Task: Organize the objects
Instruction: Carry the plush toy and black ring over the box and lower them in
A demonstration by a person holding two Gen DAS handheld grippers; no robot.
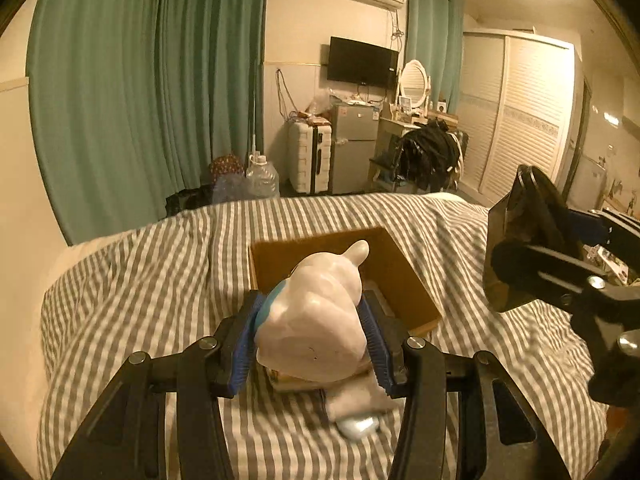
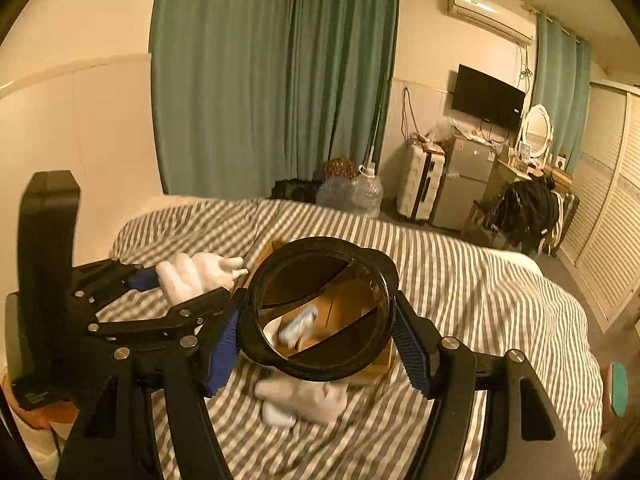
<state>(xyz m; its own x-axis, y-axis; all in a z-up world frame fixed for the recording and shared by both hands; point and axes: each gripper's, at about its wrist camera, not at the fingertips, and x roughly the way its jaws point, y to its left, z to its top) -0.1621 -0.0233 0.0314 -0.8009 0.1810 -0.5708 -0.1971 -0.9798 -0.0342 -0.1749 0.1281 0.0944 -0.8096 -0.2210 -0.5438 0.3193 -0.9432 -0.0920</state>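
My left gripper [image 1: 312,336] is shut on a white toy figure [image 1: 316,316] with a pale blue patch, held above the striped bed just in front of a brown cardboard box [image 1: 384,268]. It also shows in the right wrist view [image 2: 196,276]. My right gripper [image 2: 320,340] is shut on a dark round glass bowl [image 2: 320,308], held over the box [image 2: 376,368]. The bowl also shows at the right of the left wrist view [image 1: 516,248]. Through the bowl I see a white-and-blue item in the box.
A white cloth item [image 1: 356,404] and a small white case [image 1: 358,426] lie on the striped bedcover [image 1: 140,312] near the box. Beyond the bed stand water jugs [image 1: 262,178], a suitcase [image 1: 308,156], a small fridge [image 1: 354,148] and a wardrobe [image 1: 524,116].
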